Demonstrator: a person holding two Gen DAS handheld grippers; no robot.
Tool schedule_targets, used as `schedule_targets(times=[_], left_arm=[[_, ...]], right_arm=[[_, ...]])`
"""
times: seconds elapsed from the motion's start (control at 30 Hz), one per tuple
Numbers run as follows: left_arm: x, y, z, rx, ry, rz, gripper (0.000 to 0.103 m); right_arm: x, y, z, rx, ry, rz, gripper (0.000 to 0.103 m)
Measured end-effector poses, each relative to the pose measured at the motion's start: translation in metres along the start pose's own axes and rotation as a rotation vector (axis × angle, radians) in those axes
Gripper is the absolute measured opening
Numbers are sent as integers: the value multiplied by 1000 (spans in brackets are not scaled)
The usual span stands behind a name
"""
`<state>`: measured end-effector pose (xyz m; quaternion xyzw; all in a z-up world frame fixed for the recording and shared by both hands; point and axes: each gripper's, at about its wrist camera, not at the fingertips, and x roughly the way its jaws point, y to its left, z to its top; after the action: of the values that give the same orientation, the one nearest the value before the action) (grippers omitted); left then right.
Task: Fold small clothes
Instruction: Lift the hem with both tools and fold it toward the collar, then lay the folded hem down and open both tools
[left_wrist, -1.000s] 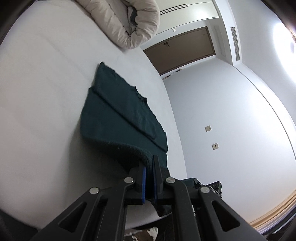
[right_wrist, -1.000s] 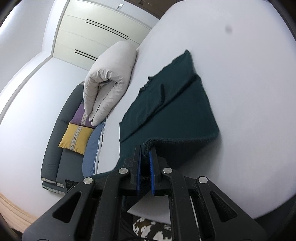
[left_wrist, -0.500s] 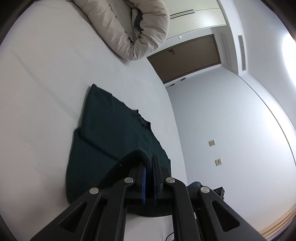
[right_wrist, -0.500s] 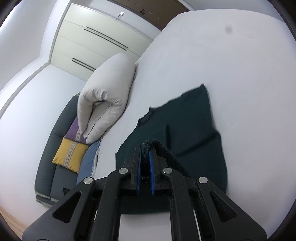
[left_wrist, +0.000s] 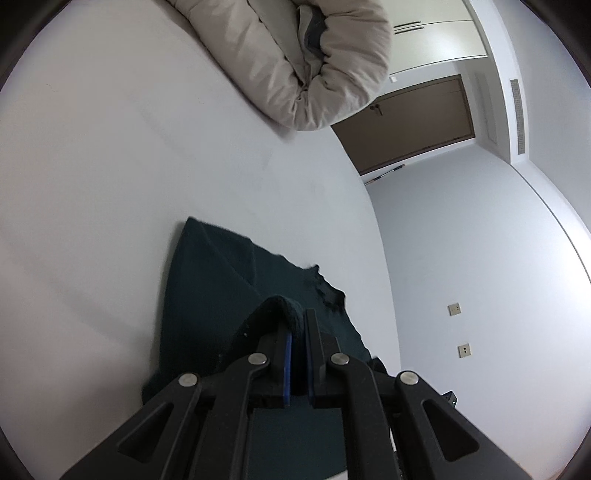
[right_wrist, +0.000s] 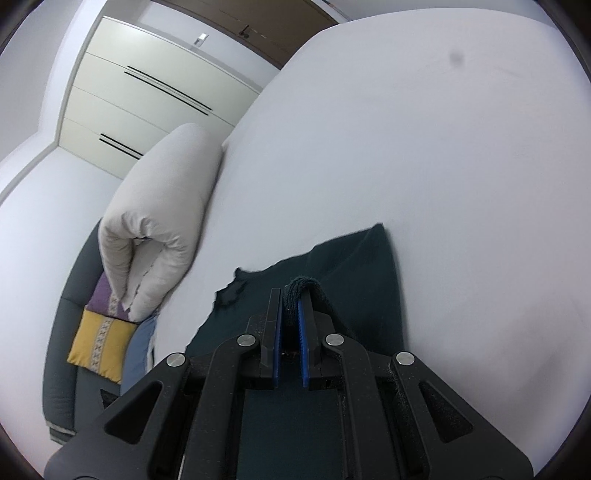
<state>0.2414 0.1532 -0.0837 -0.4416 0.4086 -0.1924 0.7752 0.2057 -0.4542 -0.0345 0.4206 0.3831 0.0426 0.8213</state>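
A dark green knitted garment (left_wrist: 207, 280) lies on the white bed (left_wrist: 110, 166), its far part flat with the neckline (left_wrist: 325, 291) showing. My left gripper (left_wrist: 297, 317) is shut on a thick hem of it, lifted and carried over the flat part. In the right wrist view the same dark green garment (right_wrist: 365, 266) spreads ahead, and my right gripper (right_wrist: 291, 295) is shut on another bunch of its hem, held above the flat cloth. The near part of the garment is hidden under both grippers.
A rolled beige duvet (left_wrist: 303, 62) lies at the head of the bed, also visible as the beige duvet (right_wrist: 159, 221). A grey sofa (right_wrist: 62, 354) with a yellow cushion (right_wrist: 99, 343) stands beside the bed. A brown door (left_wrist: 413, 122) and wardrobe (right_wrist: 147, 96) are beyond.
Both grippers have carried the held hem forward over the garment toward its neckline, folding it over; the visible flat part has shrunk and the duvet looks closer.
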Motion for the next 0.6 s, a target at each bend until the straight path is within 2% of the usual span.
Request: schedule_targets(times=[0.23, 0.37, 0.43, 0.5, 0.53, 0.57, 0.6], left_arm=[[30, 3, 30, 15, -13, 56, 6], [55, 6, 39, 28, -7, 104, 7], [69, 10, 42, 31, 11, 158, 10], [77, 12, 41, 36, 26, 178, 25], [78, 12, 41, 37, 24, 176, 39], [76, 11, 41, 38, 15, 168, 52], [73, 10, 41, 37, 6, 162, 58]], right_arm=[[52, -7, 32, 8, -9, -37, 6], [88, -4, 47, -34, 7, -109, 6], [102, -6, 51, -29, 9, -145, 9], [113, -9, 53, -12, 7, -157, 10], [116, -11, 54, -2, 2, -145, 16], [116, -12, 53, -1, -5, -140, 30], [115, -12, 54, -4, -22, -132, 35]])
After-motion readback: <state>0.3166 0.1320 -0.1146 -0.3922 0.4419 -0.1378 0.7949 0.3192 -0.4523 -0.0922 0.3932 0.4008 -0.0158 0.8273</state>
